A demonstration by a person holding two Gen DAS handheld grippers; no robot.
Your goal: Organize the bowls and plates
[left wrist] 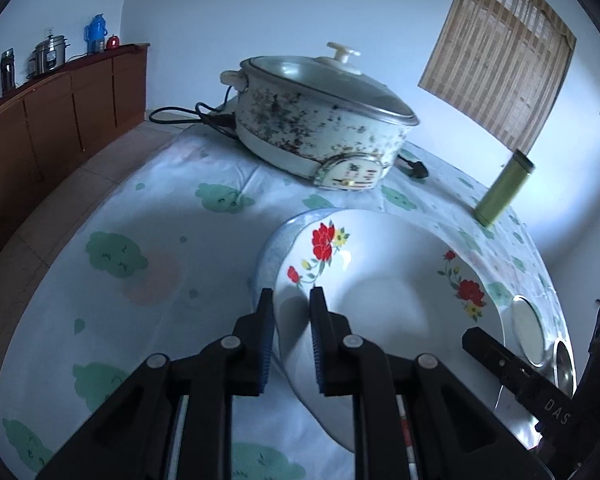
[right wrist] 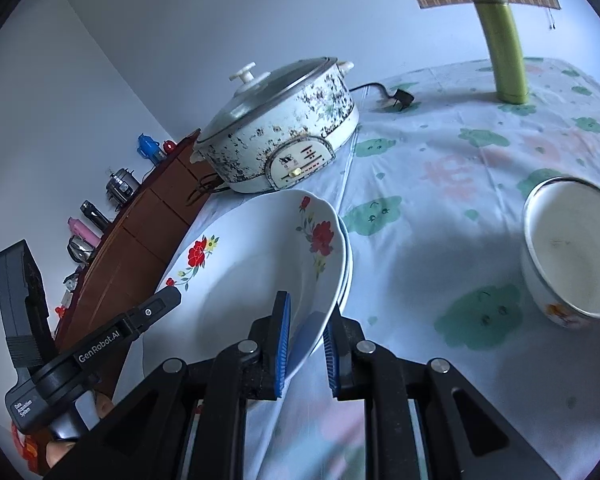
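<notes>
Blue-padded fingers (left wrist: 266, 344) of the left gripper (left wrist: 291, 300) are filling the lower centre of the left wrist view, clamping on the near rim of the flowered plate (left wrist: 380, 280), one pad outside the rim and one inside. Same plate (right wrist: 260, 264) is showing in the right wrist view, where the right gripper (right wrist: 305, 312) is pinching its other edge low in the frame; pads there are sitting close together with the rim between them.

Plate is hanging tilted between the two grippers, above the tablecloth (left wrist: 160, 220), not lying flat. Its hollow face, with red flower sprays, is turning toward the left wrist camera. In the right wrist view it is reading as a long oval running from lower right up to upper left. A second rim line is showing under the right edge there; cannot tell whether that is another plate.

Electric cooking pot (left wrist: 320, 120), lid on, is standing upper centre on the cloth, its cord trailing left. Green flask (left wrist: 504, 188) is standing upright at the right. White bowl (right wrist: 572, 252) is sitting mouth-up on the cloth at the right edge of the right wrist view, well apart from the plate. Wooden sideboard (left wrist: 60, 120) is carrying bottles at upper left.
</notes>
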